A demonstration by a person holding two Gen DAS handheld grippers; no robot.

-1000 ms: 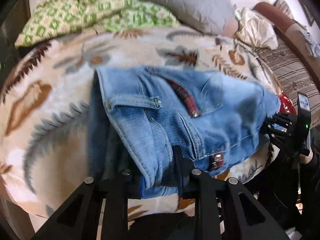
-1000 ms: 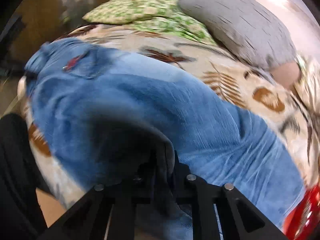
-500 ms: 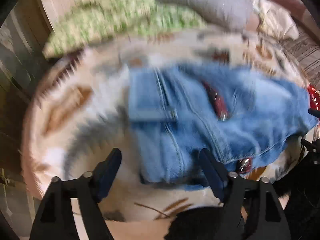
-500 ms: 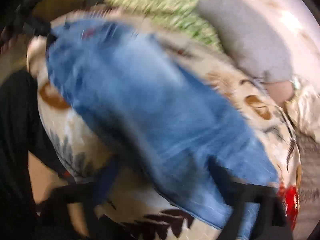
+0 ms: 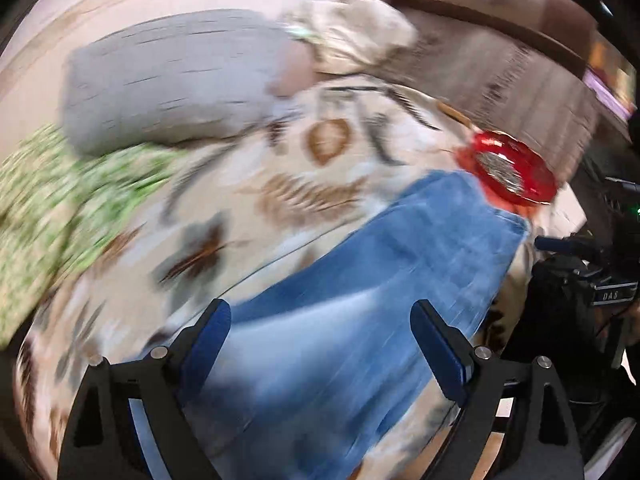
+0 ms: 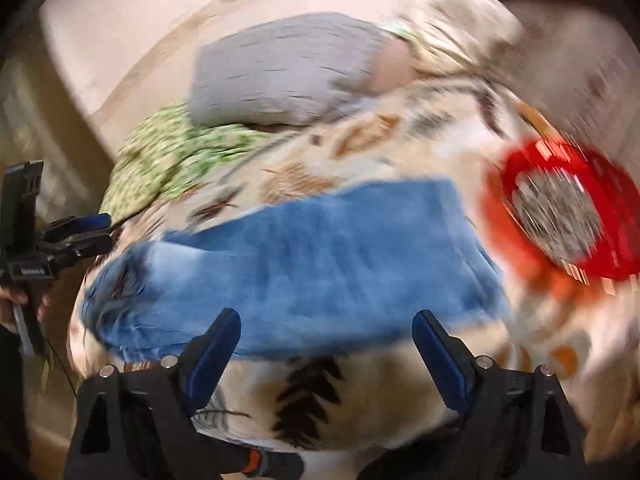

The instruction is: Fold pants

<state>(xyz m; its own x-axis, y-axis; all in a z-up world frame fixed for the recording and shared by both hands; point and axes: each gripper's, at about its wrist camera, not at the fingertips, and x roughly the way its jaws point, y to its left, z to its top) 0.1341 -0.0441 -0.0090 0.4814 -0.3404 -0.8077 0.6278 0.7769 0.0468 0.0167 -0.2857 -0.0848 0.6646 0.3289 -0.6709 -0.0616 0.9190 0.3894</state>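
Left wrist view, blurred: left tool (image 5: 320, 344) spread wide, empty, above jeans (image 5: 360, 320) lying long on the bed (image 5: 280, 184). Right tool (image 6: 326, 344) also spread, empty, just short of the jeans' near edge; red dish (image 6: 560, 216) beside their far end.

A bed under a leaf-print blanket (image 5: 320, 168) — grey pillow (image 5: 172, 76) against a pale pink wall (image 6: 132, 20)
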